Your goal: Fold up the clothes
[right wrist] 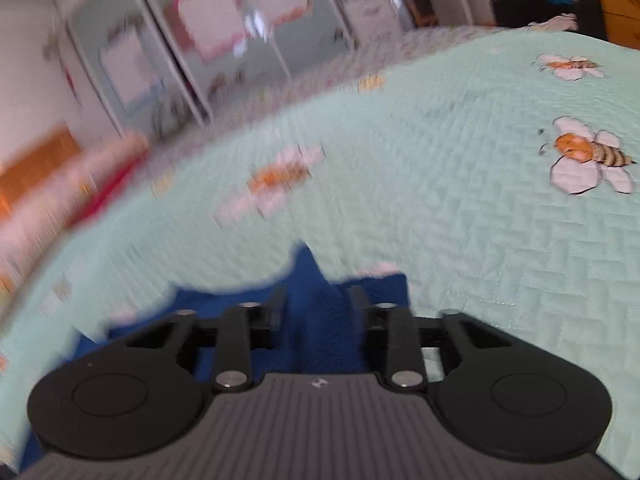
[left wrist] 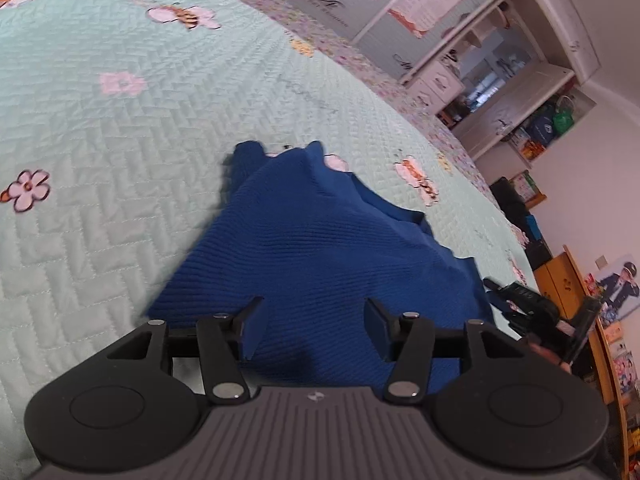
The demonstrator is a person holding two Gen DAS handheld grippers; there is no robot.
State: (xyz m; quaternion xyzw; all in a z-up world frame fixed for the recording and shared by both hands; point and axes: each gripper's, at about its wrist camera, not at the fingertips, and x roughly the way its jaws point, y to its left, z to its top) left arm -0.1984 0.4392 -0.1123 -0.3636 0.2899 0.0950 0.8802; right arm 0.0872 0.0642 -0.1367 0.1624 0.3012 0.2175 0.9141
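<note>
Blue sweater lies bunched up on the mint green bed cover with bees and flowers on it. It is a knit with thin ribs, and its edges poke up in soft points. Left gripper has its jaws apart above the sweater, holding nothing. Right gripper has its jaws apart too, over blue cloth.

The bed lies bare and flat on all sides of the blue knit garment, leaving open quilt to pass over. The garment is a low, rumpled heap. Beyond the bed's far edge, white shelves and a wooden cabinet stand close.
</note>
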